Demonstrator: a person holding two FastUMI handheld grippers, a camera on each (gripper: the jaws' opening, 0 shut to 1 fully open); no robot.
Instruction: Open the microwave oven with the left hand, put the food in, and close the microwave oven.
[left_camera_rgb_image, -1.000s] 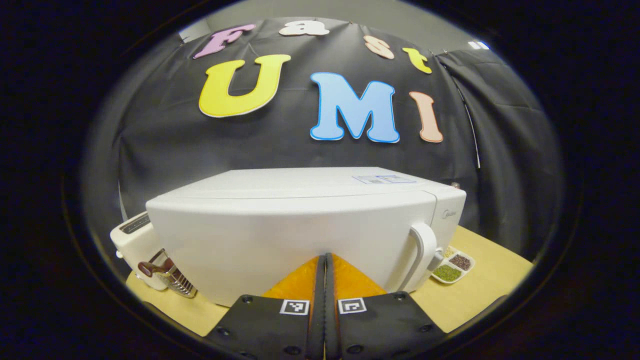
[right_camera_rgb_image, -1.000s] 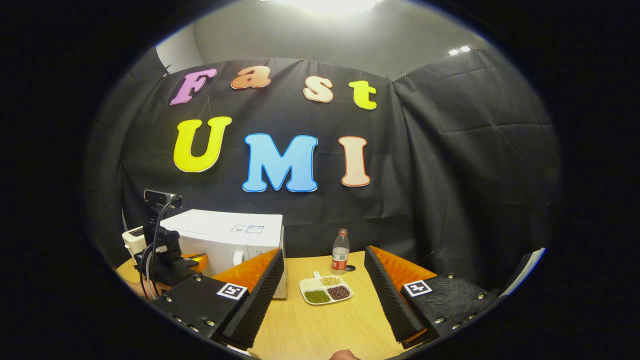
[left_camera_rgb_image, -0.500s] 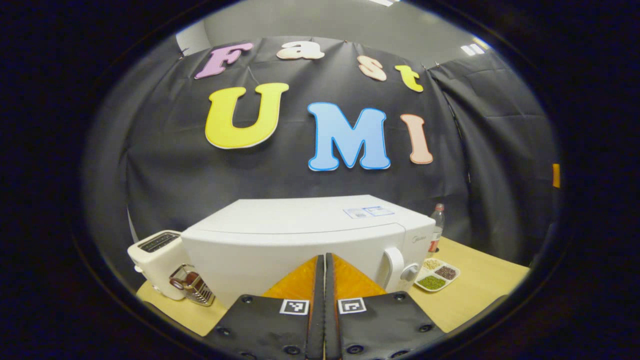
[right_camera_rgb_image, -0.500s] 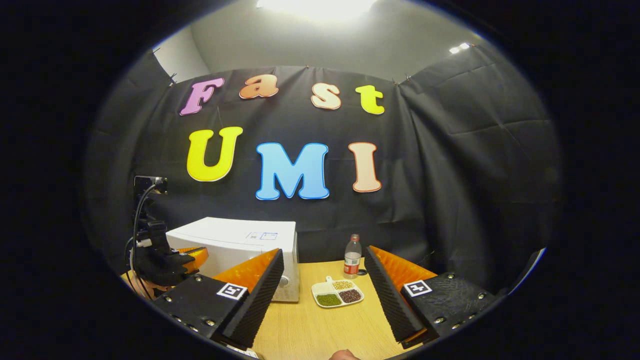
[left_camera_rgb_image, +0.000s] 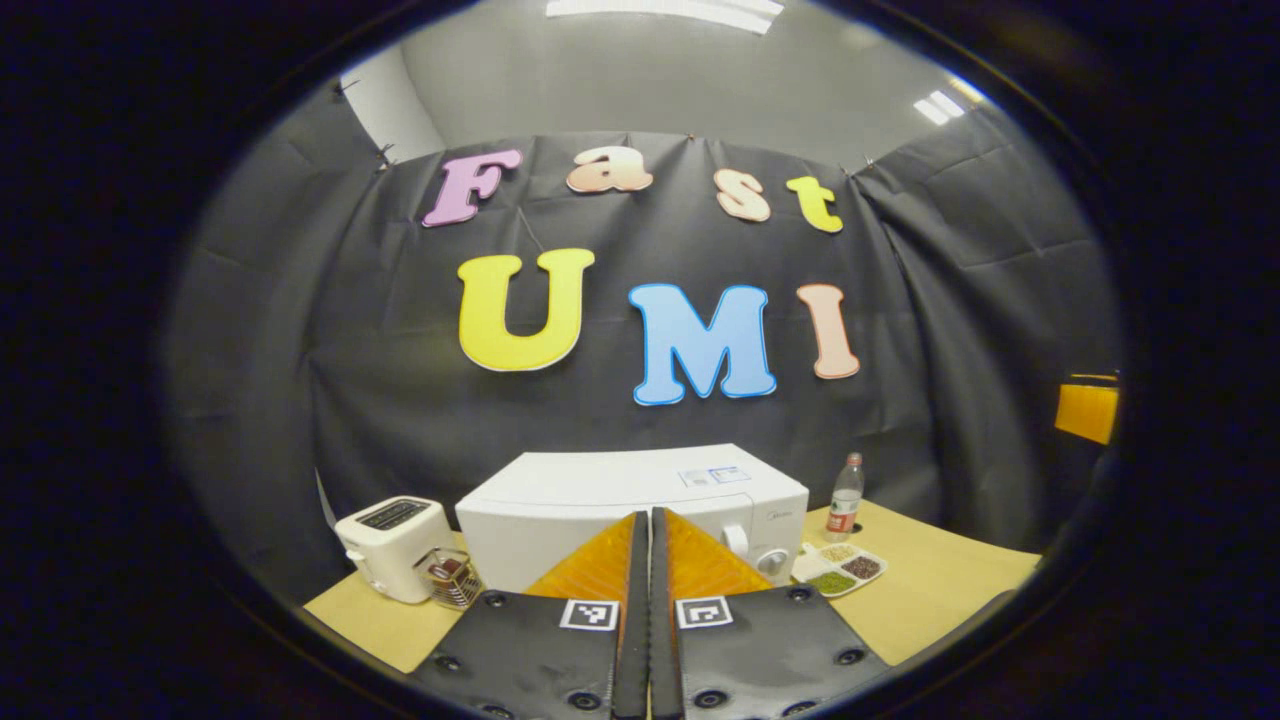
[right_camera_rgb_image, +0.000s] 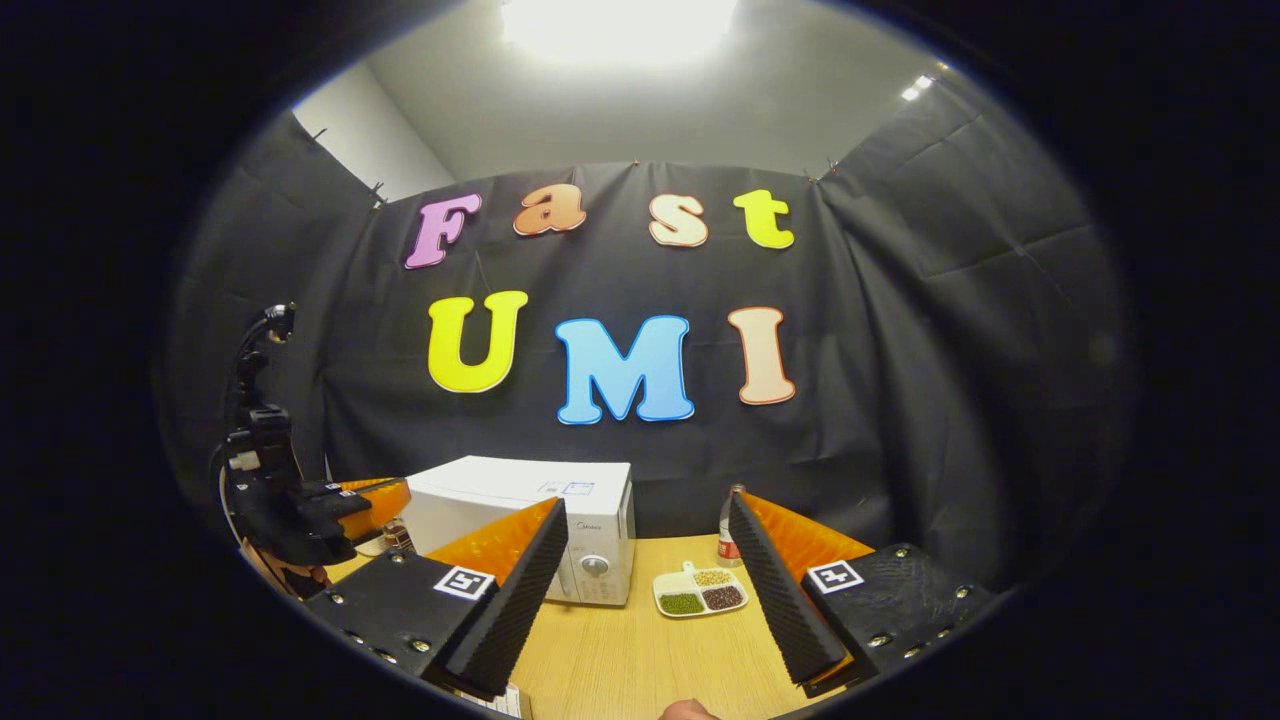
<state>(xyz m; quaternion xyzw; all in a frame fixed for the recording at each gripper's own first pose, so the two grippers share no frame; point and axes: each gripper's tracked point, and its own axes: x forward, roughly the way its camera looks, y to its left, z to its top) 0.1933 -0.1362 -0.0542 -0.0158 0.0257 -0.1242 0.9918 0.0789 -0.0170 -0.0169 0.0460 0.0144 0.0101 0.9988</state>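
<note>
Fingers of my left claw (left_camera_rgb_image: 650, 560) are clenched together on nothing, while my right claw (right_camera_rgb_image: 648, 575) gapes wide and released above the tabletop (right_camera_rgb_image: 640, 660). Past them sits the divided dish of food (right_camera_rgb_image: 700, 593), just to the right of the microwave oven (left_camera_rgb_image: 640, 500), whose door is closed. A toaster (left_camera_rgb_image: 392, 547) stands to its left, a bottle (left_camera_rgb_image: 844, 497) behind the dish
</note>
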